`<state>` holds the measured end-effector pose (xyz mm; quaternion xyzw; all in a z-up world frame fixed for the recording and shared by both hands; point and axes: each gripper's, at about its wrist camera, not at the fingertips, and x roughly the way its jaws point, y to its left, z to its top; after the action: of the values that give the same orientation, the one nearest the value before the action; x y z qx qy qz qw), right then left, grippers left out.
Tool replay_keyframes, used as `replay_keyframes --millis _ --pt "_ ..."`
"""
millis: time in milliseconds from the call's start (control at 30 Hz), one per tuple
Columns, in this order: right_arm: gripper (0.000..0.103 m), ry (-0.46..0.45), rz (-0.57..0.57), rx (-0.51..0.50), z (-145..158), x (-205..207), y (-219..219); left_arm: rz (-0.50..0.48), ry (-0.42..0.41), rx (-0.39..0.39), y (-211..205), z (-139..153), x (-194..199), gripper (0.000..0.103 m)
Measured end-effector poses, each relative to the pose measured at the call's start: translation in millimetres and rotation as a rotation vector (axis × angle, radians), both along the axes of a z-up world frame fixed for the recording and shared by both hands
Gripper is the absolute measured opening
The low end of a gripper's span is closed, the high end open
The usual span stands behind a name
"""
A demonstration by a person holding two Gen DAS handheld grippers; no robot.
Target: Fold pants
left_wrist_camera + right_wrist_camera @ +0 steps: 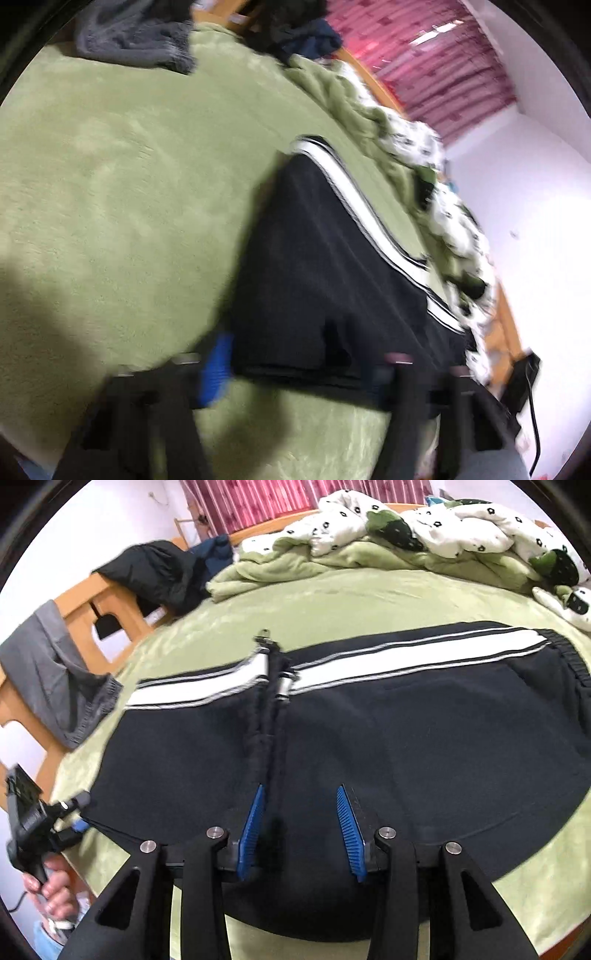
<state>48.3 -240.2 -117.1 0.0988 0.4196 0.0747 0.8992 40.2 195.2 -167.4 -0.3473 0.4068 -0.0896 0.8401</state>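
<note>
Gripping both near edges of the black track pants [369, 738] on the green bed sheet [332, 605].
Left gripper [295, 363] looked pinched on the hem corner, blurry though; right gripper [301, 830] was spread with fabric between its fingers, so one layer could've slipped and skewed the fold.

The black, soft-knit pants with a broad white side stripe edged in thin grey piping [369, 738] lie flat across a green fleece bed cover [332, 605], folded leg on leg. The gathered elastic waistband sits at the right end in the right wrist view, the stripe runs along the far edge, and the leg end lies to the left.
</note>
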Motion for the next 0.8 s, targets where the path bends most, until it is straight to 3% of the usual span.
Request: replay_keyframes --millis 100,167,267,467,633,733,800 --pt "0.042 -0.006 -0.026 0.008 0 -6 -19 0.026 -0.008 0.001 -1 16 1 0.016" --pt "0.042 -0.021 -0.053 0.019 2 -13 -36 0.026 -0.05 0.049 -12 38 0 0.015" --pt "0.042 -0.051 -0.08 0.029 7 -25 -63 0.039 -0.129 0.241 -59 87 0 0.013" --pt "0.042 -0.097 -0.111 -0.012 15 -39 -113 -0.116 -0.248 0.356 -174 139 16 0.012" --pt "0.042 -0.104 -0.124 -0.051 14 -48 -151 -0.264 -0.263 0.324 -265 129 19 0.012" --pt "0.042 -0.084 -0.132 -0.062 8 -51 -167 -0.358 -0.251 0.328 -316 110 14 0.012" --pt "0.042 -0.078 -0.138 -0.063 3 -55 -172 -0.418 -0.21 0.29 -337 91 15 0.012"
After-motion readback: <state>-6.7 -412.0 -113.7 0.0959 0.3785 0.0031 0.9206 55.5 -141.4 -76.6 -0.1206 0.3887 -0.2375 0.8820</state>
